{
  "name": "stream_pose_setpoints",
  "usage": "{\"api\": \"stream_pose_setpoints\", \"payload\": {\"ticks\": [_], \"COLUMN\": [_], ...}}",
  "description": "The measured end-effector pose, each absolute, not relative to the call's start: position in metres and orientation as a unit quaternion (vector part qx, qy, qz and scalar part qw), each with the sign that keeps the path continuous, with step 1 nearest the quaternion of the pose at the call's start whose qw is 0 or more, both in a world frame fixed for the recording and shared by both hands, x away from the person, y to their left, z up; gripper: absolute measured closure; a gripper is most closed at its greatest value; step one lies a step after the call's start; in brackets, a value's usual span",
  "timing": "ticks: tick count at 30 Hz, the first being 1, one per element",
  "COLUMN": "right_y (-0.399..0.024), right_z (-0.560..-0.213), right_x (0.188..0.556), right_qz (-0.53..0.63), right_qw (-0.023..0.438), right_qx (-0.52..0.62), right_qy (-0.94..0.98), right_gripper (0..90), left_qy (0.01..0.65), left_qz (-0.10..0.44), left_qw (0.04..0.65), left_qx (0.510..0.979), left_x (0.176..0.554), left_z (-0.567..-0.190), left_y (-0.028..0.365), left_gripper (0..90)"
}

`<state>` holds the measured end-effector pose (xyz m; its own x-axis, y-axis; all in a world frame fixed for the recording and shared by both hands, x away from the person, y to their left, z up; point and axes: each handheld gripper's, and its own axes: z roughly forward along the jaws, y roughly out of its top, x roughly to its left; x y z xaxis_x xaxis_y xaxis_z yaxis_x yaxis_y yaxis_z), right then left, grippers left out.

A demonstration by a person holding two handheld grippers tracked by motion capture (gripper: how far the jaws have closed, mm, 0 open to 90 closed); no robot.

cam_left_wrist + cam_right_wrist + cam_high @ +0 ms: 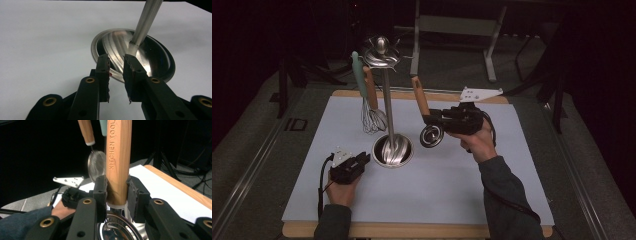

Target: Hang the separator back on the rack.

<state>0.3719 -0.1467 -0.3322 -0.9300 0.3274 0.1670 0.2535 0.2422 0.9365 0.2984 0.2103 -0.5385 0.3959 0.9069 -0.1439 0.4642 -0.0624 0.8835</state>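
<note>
Wooden-handled steel strainer (426,117): clamped at its handle between the jaws of the right gripper (430,120), raised clear of the white table mat (462,185), bowl hanging low, just right of the stand's base. The handle reads "KITCHEN TOOL" in the right gripper view (118,157). Polished steel utensil stand (388,100): upright, with a round dished base. Wire whisk (372,112) and a mint-green-handled tool (358,75) hang from its top. Left gripper (362,161): jaws apart, holding nothing, beside the base rim (100,46).
</note>
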Motion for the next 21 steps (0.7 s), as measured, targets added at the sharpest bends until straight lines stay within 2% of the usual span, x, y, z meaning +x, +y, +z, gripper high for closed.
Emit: {"api": "stream_pose_setpoints", "payload": {"ticks": [21], "right_y": [-0.125], "right_z": [-0.296], "right_x": [0.357], "right_qz": [0.617], "right_qw": [0.039], "right_qx": [0.143], "right_qy": [0.773], "right_gripper": [71.2], "left_qy": [0.495], "left_qz": [0.235], "left_qw": [0.47], "left_qx": [0.692], "left_x": [0.298], "left_z": [-0.538], "left_y": [0.21], "left_gripper": [74.9]}}
